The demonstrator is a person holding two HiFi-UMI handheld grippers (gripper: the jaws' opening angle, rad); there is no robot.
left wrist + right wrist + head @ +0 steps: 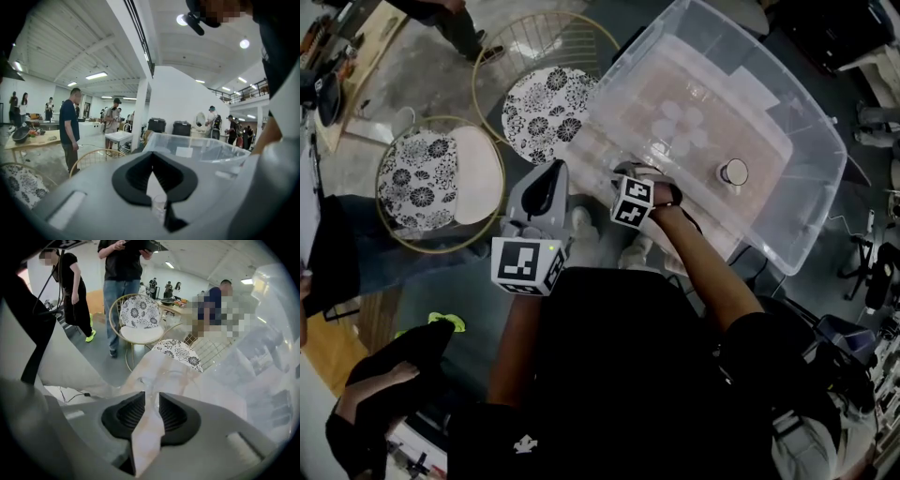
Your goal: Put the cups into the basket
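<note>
The basket (808,192) is clear; the chair cushions (546,111) are black-and-white floral.

A basket (811,141) sits at the upper right, with two chairs to its left: the far chair (546,98) just beside the basket, the near chair (431,178) further left. One cup (733,172) stands inside the basket, towards its right. The right tool (642,173) reaches in over the near-left wall. The left tool (551,176) is outside, left of it, with a second cup (158,205) between its jaws.
</note>
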